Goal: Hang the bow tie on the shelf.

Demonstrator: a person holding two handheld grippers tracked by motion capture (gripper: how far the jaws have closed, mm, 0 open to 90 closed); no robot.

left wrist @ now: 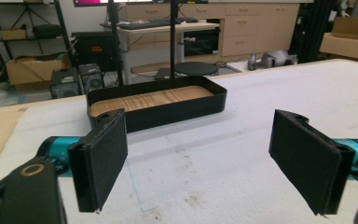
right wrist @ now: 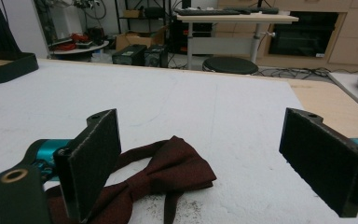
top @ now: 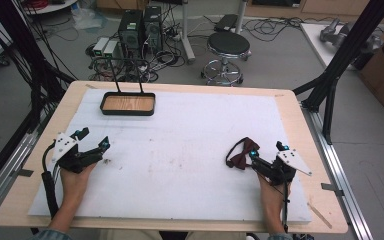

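Right gripper (top: pixel 263 154) has its jaws spread wide apart with nothing pinched between them. In the right gripper view its two flat black pads (right wrist: pixel 94 161) stand well apart, and the dark maroon fabric bow tie (right wrist: pixel 161 175) lies flat on the white foam mat (right wrist: pixel 205 112) right in front, mostly behind and just beside the one pad, with one wing poking into the gap. I can't tell if that pad actually touches the cloth. From the high view the bow tie (top: pixel 240 153) sits at the tip of that gripper, toward the right part of the mat.

The right hand (top: pixel 272 192) comes in from the bottom edge, forearm low over the mat, gripper pointing up and a bit to the left, roughly level with the surface.

Left gripper (top: pixel 94 139) is wide open too and holds nothing. In the left gripper view it faces the shallow black tray with a wooden bottom (left wrist: pixel 158 109), which sits well apart at the far edge of the mat. The left hand (top: pixel 75 177) rests low on the mat at the left side.
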